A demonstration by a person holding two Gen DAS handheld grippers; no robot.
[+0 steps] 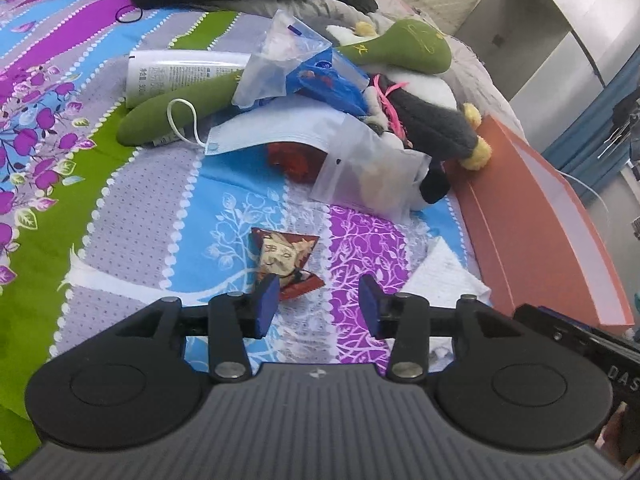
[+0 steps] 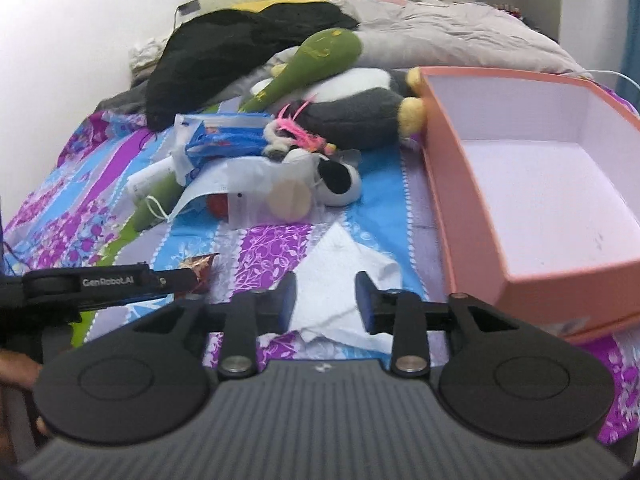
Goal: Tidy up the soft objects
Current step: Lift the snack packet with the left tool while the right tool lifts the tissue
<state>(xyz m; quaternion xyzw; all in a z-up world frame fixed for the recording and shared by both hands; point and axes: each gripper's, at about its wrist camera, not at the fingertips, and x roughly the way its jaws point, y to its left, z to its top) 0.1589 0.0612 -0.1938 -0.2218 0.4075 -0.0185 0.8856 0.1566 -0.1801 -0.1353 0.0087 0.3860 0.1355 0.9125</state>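
Both grippers gape, holding nothing: right gripper (image 2: 326, 300) should straddle the near tissue (image 2: 340, 276), pinch, then lift rightward into the box (image 2: 452, 200).

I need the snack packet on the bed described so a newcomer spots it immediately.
Start at the pink box on the patterned bedsheet. Well away from it, nearer than the toy pile, a small snack packet lies alone on a blue stripe, just ahead of the open left gripper. It is red with a beige cartoon face, unlike the clear bags farther back.
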